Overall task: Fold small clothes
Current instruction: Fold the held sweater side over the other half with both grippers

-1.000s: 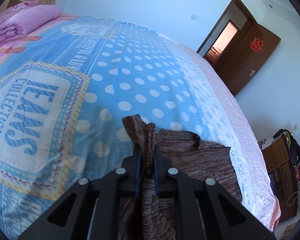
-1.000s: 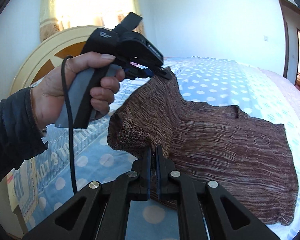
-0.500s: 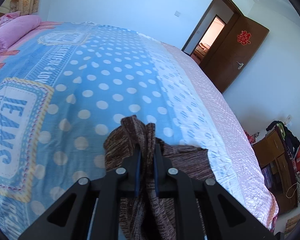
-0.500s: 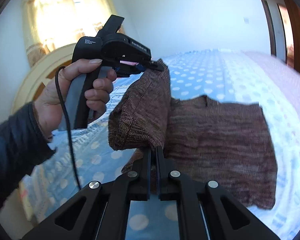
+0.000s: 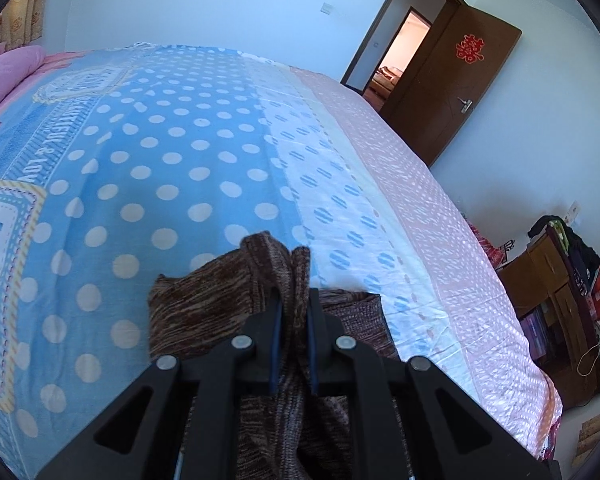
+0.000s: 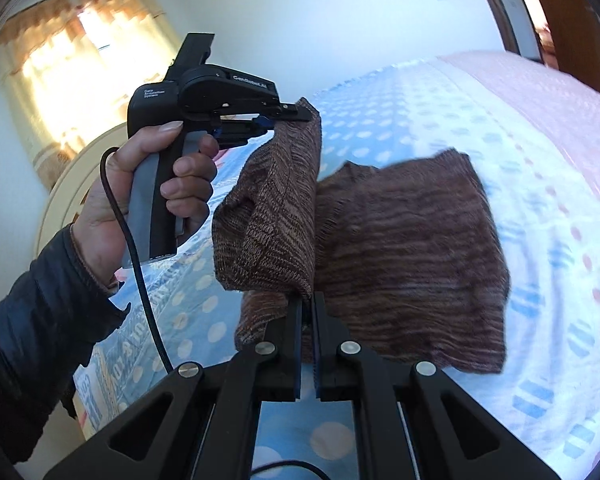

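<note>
A brown knitted garment (image 6: 412, 248) lies on the bed, its left part lifted into a hanging fold (image 6: 272, 216). My left gripper (image 5: 293, 300) is shut on a bunched corner of the garment (image 5: 276, 264); in the right wrist view the left gripper (image 6: 300, 114) holds that corner up in the air. My right gripper (image 6: 308, 304) is shut on the lower edge of the lifted fold. The rest of the garment rests flat on the bedspread to the right.
The bed has a blue polka-dot spread (image 5: 172, 152) with a pink band (image 5: 420, 200) toward its right edge. A pink pillow (image 5: 8, 76) lies at the head. A brown door (image 5: 460, 84) stands open, and cluttered wooden furniture (image 5: 556, 300) is beside the bed.
Both grippers have carried the lifted left part of the garment up and over toward the right, so the fold hangs higher and the flat part looks narrower. Both stay shut on the cloth.
</note>
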